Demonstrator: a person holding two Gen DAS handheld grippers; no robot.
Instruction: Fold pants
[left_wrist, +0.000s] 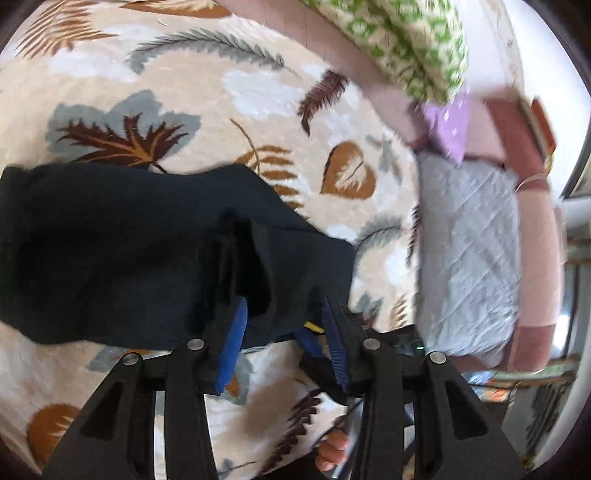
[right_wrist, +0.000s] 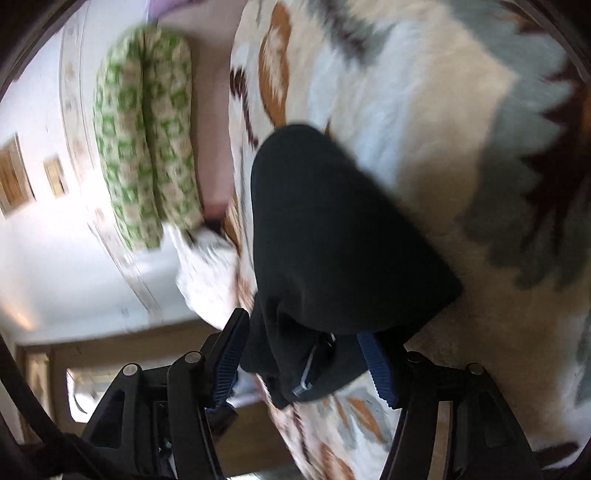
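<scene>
The black pants (left_wrist: 122, 254) are lying bunched on the leaf-patterned blanket (left_wrist: 229, 92). The left gripper (left_wrist: 284, 332) is sitting partly open, cloth between its blue pads but not pinched. The right gripper (right_wrist: 303, 354) is gaping wider, a fold with a zipper (right_wrist: 306, 369) sagging between its jaws.

You've got the pants (left_wrist: 122, 251) lying on the leaf-patterned blanket (left_wrist: 221, 92) — black, soft cloth, folded into a thick, broad band. In the right wrist view a bunched end (right_wrist: 295, 365) hangs loose with a grey cord tip showing — the rest (right_wrist: 332, 229) lies rounded on the blanket.
</scene>
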